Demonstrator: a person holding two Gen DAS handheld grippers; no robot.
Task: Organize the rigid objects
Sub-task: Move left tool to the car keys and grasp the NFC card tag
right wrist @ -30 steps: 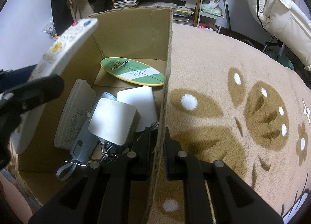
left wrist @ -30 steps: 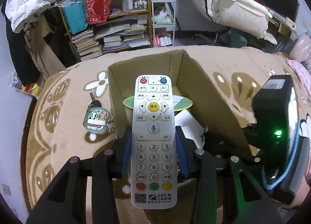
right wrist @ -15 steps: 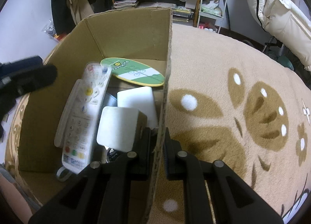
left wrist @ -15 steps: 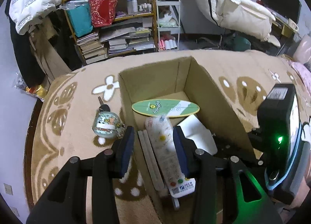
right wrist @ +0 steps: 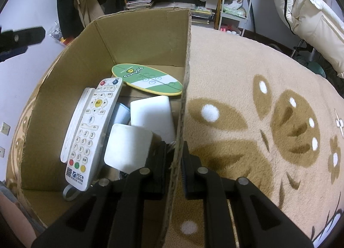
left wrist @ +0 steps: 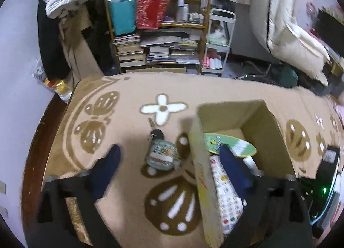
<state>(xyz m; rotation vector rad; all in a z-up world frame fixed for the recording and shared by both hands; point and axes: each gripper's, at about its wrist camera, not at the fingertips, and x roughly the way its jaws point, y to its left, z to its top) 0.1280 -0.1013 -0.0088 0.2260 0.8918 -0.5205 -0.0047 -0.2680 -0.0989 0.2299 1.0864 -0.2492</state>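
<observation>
Two blue-padded fingers of the left gripper (left wrist: 169, 162) stand wide apart and empty above the patterned blanket (left wrist: 133, 97), with the keychain (left wrist: 161, 153) lying between them beside the cardboard box (left wrist: 198, 162). From the right wrist, the right gripper (right wrist: 175, 157) is clamped on the box's wall, and the white remote (right wrist: 91, 125) lies inside, next to the green oval board (right wrist: 146, 78) and white blocks (right wrist: 129, 147).

Tan rug (left wrist: 133, 101) with brown-and-white flower and butterfly motifs covers a dark wood surface, visible at its left edge. Behind: pale wall (left wrist: 15, 39), wooden shelf (left wrist: 159, 33) with stacked books, teal and red bags, bottles. White cart (left wrist: 217, 43) right of the shelf. Cream coat (left wrist: 286, 26) hangs at right.
</observation>
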